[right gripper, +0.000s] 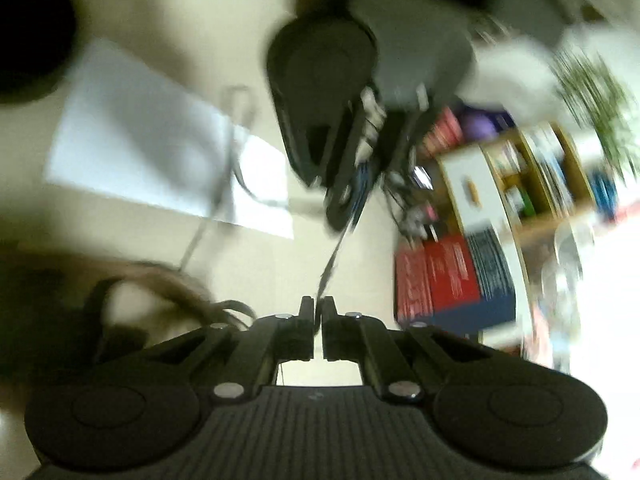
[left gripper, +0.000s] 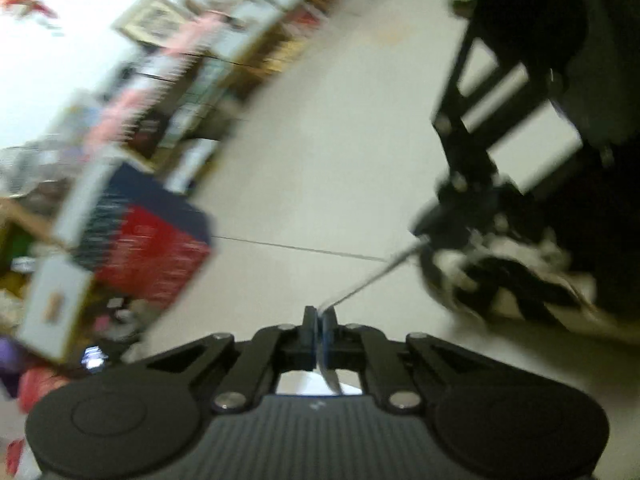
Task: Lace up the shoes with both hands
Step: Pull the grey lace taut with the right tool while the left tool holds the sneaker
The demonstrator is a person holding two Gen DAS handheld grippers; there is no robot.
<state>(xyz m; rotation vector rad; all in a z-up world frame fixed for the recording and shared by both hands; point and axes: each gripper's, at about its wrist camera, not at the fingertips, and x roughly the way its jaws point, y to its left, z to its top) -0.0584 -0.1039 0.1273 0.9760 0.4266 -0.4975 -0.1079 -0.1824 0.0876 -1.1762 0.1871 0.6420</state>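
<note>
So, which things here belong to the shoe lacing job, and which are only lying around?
Belong to the job:
- left gripper, shut on the lace
- right gripper, shut on the same lace
- black and white shoe

Just lying about:
- red and blue box
- white paper on the floor
- shelf with books

Both views are blurring. Left claw (left gripper: 320, 316) and right claw (right gripper: 318, 308) are showing matte black, with ribbed dark grey bodies. Lace (left gripper: 376, 276) is reading pale grey. Shoe (left gripper: 500, 276) is showing black with white patches. Floor (left gripper: 320, 160) is appearing cream. Box (left gripper: 152, 248) is showing red and navy panels. Paper sheet (right gripper: 140, 140) is appearing white.
</note>
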